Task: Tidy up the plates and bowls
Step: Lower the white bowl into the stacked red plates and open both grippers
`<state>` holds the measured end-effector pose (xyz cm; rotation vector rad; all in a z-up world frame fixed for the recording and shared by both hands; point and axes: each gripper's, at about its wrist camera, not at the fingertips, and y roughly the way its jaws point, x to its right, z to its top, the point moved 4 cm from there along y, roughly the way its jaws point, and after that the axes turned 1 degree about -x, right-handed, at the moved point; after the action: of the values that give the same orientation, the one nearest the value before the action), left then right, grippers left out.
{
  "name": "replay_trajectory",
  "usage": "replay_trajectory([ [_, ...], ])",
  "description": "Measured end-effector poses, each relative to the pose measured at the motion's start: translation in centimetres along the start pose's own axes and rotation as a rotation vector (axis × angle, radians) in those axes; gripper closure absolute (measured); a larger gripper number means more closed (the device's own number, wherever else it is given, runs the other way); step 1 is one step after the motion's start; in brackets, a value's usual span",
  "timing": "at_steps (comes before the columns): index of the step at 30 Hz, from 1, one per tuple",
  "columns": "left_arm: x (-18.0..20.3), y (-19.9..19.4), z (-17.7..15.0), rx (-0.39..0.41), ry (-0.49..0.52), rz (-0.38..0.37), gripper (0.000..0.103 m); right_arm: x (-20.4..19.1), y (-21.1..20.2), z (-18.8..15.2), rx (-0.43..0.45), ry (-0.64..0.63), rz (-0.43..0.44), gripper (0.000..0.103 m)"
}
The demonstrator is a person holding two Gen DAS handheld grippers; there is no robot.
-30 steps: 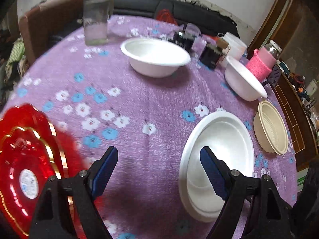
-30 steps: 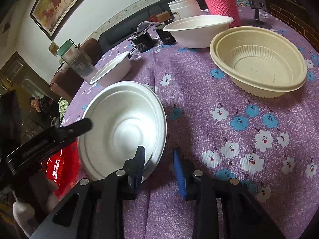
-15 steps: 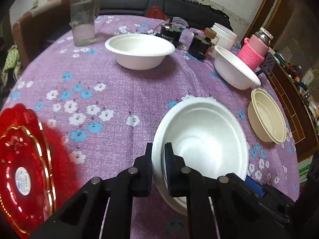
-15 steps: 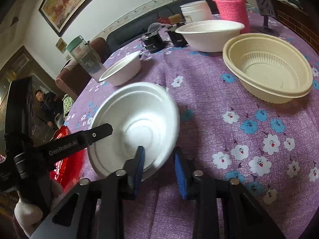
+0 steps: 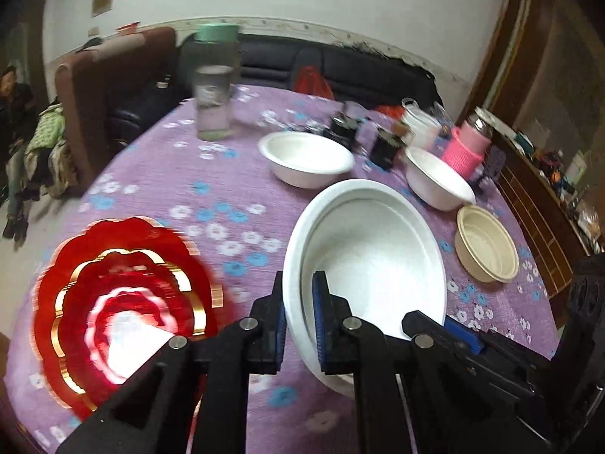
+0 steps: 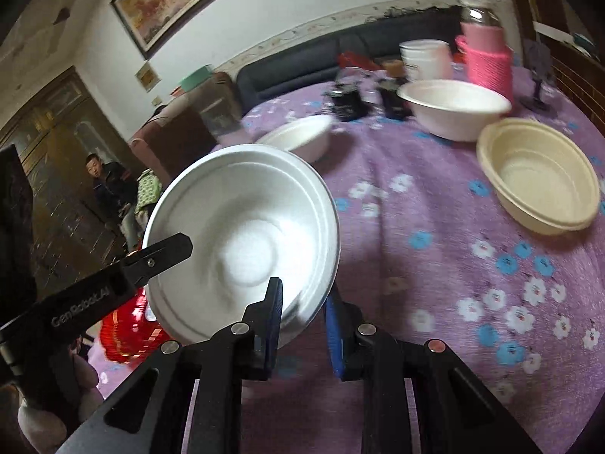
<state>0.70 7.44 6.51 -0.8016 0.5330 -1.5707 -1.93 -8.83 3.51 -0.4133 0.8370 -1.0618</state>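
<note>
left wrist view: my left hand-held gripper (image 5: 298, 321) is pinching the plate (image 5: 370, 265) rim; my right hand-held gripper (image 6: 304, 312) is clamping its opposite edge; it's looking light, flimsy.

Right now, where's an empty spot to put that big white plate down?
Bare cloth lies between the red plate and the near white bowl, also in front of the cream bowl. The far edge around the pink cup is crowded.

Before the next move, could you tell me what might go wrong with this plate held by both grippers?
The left gripper and right gripper both pinch only the thin rim of the white plate, so it could slip or bend. Uneven pulling might tear it. Swung low, it could hit the red plate.
</note>
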Motion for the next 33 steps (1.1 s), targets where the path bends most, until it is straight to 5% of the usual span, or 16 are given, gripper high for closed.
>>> replay_trajectory([
  [12,-12.3,-3.4,-1.1,0.031,-0.203,0.112,0.092,-11.6,5.9,-0.6,-0.108,-0.168,0.095,0.078],
  [23,-18.1,-0.8,-3.5,-0.064,-0.309,0.167,0.092,-15.0,10.7,-2.9,-0.206,-0.239,0.072,0.078],
  [26,-18.5,-0.6,-3.8,-0.068,-0.318,0.168,0.086,-15.0,11.2,-3.2,-0.216,-0.246,0.063,0.078],
  [31,-18.8,-1.8,-3.5,-0.019,-0.325,0.179,0.049,-15.1,11.8,-3.3,-0.227,-0.248,0.052,0.078],
  [33,-18.9,-2.6,-3.3,0.008,-0.331,0.179,0.047,-15.1,11.9,-3.3,-0.227,-0.247,0.05,0.078],
])
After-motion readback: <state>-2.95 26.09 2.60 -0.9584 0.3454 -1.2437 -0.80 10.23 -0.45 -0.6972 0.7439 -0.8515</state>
